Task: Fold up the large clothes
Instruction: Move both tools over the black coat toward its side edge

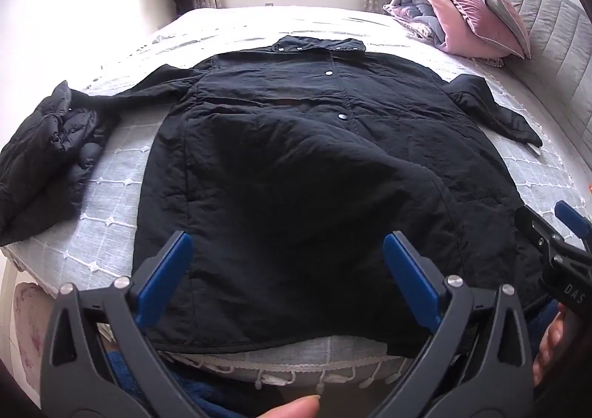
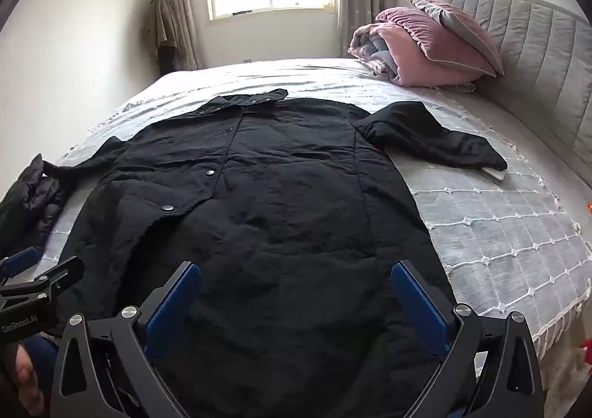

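A long black coat [image 1: 296, 166] [image 2: 259, 218] lies flat on the bed, front up, collar toward the window, snap buttons down its placket, hem nearest me. Both sleeves are spread out sideways. My left gripper [image 1: 286, 244] hovers open above the hem area with nothing between its blue pads. My right gripper [image 2: 296, 273] also stands open over the lower coat, empty. Each gripper shows at the edge of the other's view: the right one [image 1: 555, 229] at the right side, the left one [image 2: 37, 266] at the left side.
The grey quilted bedspread [image 2: 499, 233] covers the bed. A crumpled black puffer garment [image 1: 44, 159] lies at the left edge. Pink and grey pillows with a rolled quilt [image 2: 425, 47] rest by the grey headboard [image 2: 536, 55]. A small pale object [image 2: 494, 173] lies by the right cuff.
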Demonstrator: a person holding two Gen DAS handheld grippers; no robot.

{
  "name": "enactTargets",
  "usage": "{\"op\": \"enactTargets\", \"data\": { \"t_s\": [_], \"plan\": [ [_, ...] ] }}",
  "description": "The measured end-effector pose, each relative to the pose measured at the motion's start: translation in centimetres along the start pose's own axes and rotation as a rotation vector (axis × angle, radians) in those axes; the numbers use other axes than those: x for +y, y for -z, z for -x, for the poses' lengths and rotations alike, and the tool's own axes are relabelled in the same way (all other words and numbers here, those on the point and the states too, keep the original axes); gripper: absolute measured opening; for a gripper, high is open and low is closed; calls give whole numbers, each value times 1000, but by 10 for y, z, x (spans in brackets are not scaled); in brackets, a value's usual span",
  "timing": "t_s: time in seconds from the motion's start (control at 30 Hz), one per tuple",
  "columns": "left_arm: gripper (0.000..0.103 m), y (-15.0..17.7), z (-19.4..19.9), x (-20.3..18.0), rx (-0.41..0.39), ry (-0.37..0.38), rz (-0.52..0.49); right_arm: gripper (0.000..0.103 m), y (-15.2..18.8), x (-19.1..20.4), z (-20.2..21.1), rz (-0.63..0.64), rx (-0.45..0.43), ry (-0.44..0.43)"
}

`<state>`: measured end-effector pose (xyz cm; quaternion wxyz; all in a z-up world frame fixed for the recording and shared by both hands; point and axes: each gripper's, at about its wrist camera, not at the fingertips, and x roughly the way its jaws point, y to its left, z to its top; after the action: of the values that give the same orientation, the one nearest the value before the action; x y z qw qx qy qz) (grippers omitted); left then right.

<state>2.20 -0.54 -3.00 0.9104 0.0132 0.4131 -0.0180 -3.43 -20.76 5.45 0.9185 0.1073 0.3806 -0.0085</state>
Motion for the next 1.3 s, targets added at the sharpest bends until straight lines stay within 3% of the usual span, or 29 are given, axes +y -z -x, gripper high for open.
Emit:
{"op": "enactTargets", "data": {
  "t_s": [0.13,0.27,0.53,0.77,0.87,0.97,1.1,1.3],
  "plan": [
    [103,1,-1,3,13,-15,11,103,1,3,1,3,4,4],
    [103,5,-5,8,69,74,33,103,3,4,7,-1,-3,41],
    [103,13,6,8,61,101,40,103,11,15,21,22,-5,25],
    [103,37,20,10,66,95,-16,103,25,18,33,15,35,58],
    [103,41,23,12,55,87,-10,103,30,19,36,6,42,49],
    [103,40,22,21,68,152,38,103,31,22,38,8,36,54],
    [103,42,23,27,39,145,56,103,33,24,44,18,20,74],
    [103,53,12,28,127,213,79,103,38,20,44,2,32,85]
  ]
}}
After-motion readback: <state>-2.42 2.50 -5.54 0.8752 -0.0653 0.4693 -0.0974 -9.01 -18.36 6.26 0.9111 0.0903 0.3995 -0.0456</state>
